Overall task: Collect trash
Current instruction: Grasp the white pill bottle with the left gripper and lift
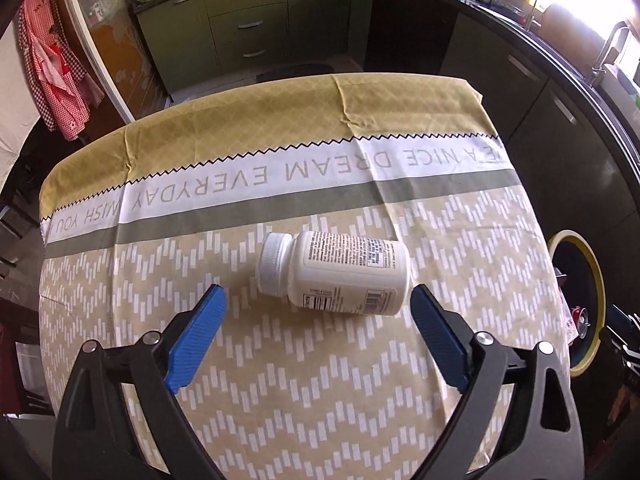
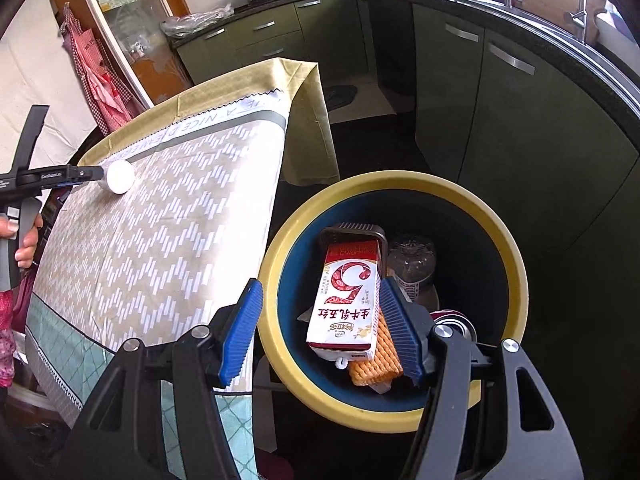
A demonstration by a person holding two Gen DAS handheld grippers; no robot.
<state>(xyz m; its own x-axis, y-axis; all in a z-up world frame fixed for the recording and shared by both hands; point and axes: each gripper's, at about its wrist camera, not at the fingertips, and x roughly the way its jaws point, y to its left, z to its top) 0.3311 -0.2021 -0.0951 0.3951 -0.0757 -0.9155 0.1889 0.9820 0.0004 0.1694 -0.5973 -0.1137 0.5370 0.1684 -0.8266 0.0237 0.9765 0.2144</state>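
A white pill bottle (image 1: 336,272) with a ribbed white cap lies on its side on the patterned tablecloth (image 1: 280,380). My left gripper (image 1: 318,298) hangs over it, open wide, one blue fingertip on each side of the bottle and neither touching it. From the right wrist view the same bottle (image 2: 119,176) shows end-on beside the left gripper (image 2: 82,173). My right gripper (image 2: 320,286) is open above the yellow-rimmed bin (image 2: 280,344). A red and white carton (image 2: 348,308) lies inside the bin, free of both pads.
The bin (image 1: 592,280) stands off the table's right edge and also holds a brown tray (image 2: 352,232), a clear plastic bottle (image 2: 412,264), a can (image 2: 456,324) and an orange snack pack (image 2: 380,360). Green kitchen cabinets (image 2: 500,120) curve behind. A hand (image 2: 24,244) grips the left tool.
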